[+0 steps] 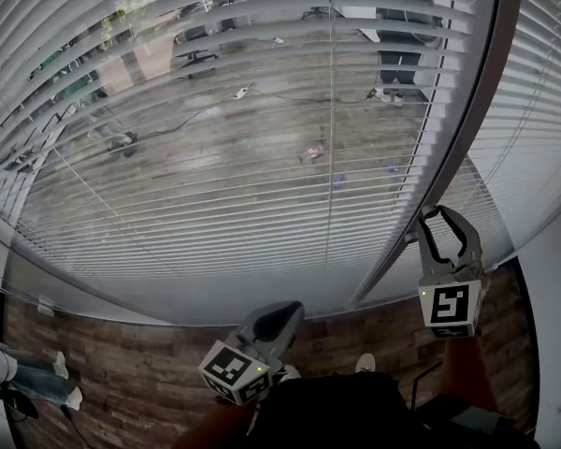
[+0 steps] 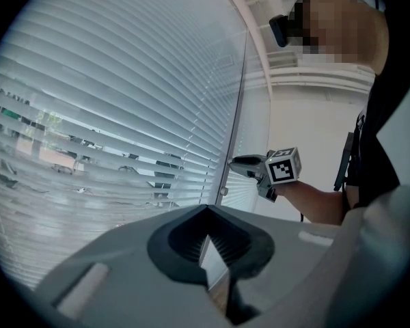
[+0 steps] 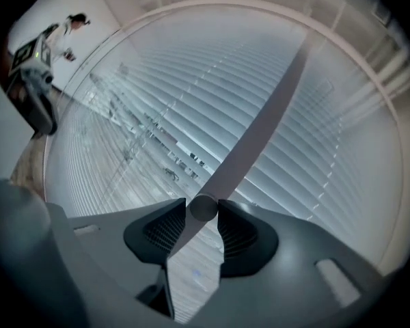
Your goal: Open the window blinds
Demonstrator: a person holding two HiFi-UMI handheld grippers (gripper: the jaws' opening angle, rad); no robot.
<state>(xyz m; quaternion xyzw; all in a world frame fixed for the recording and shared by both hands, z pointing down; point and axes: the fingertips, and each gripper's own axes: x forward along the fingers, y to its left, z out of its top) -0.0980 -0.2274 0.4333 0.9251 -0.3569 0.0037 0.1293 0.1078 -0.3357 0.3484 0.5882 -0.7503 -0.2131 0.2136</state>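
Between your right tool's (image 3: 203,210) pads sits the wand's (image 3: 260,125) lower end. The jaws stand fairly wide and flank it loosely; they do not look clamped. Ahead of the tool hang the blinds (image 1: 215,185), tilted enough that the outdoors shows through. Your left tool (image 1: 282,314), low and to its left, is closed on nothing. You seem to be at the wand-twisting step, so next pinch it firmly, then roll. Only the right gripper view shows the wand; the head view adds the dark frame (image 1: 467,110) beside the tool.
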